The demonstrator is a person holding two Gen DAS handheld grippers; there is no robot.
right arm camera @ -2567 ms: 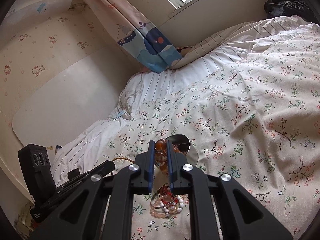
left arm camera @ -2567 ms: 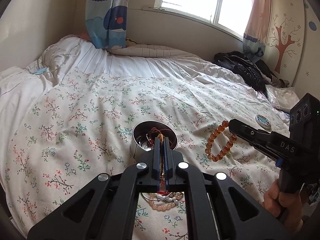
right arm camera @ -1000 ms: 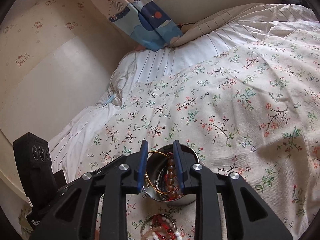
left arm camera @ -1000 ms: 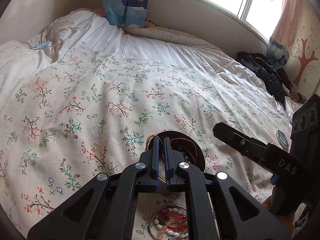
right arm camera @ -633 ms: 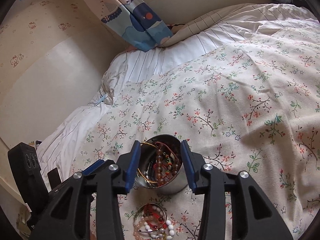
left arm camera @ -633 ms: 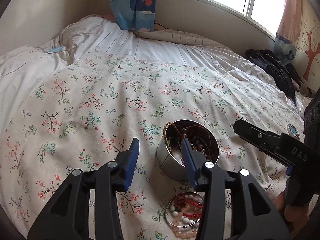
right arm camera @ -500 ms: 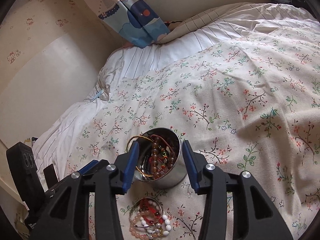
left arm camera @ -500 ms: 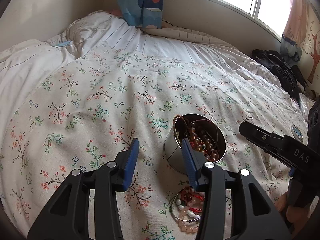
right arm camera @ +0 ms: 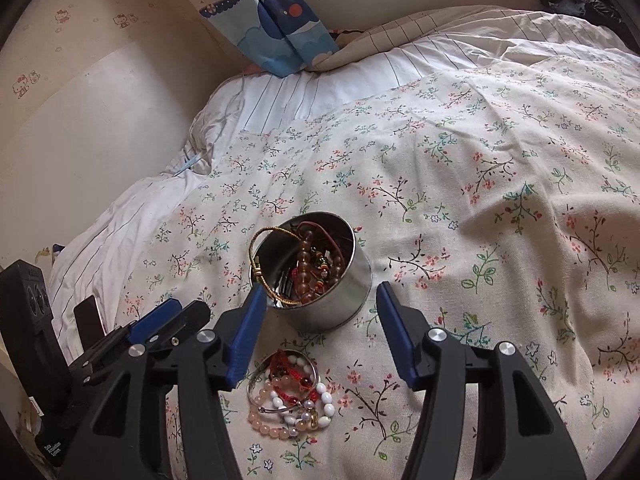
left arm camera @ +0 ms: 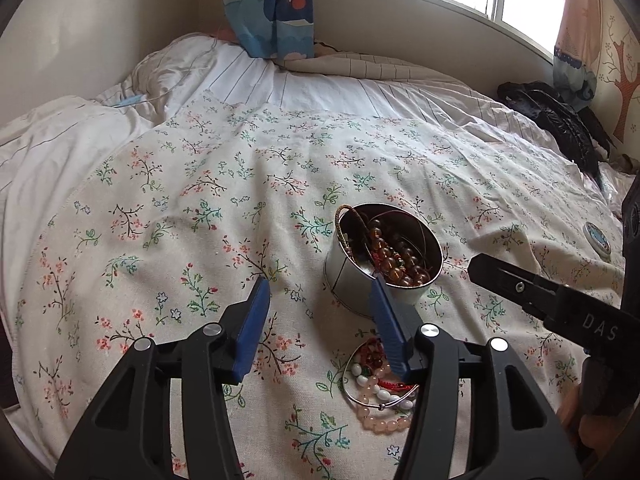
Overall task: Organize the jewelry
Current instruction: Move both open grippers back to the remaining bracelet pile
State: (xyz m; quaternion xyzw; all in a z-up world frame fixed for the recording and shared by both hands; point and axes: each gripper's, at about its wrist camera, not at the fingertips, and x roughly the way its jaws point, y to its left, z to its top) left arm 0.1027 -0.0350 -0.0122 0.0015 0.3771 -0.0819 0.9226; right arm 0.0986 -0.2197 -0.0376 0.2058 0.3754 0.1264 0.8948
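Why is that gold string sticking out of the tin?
The gold cord bracelet hangs over the rim of the round tin instead of lying inside. A small pile of bracelets also sits loose on the bedspread beside the tin.

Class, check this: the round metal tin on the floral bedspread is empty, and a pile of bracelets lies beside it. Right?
Not quite. The metal tin is not empty: the right wrist view shows beaded bracelets and cords inside it. The pile of bracelets does lie beside it on the floral bedspread.
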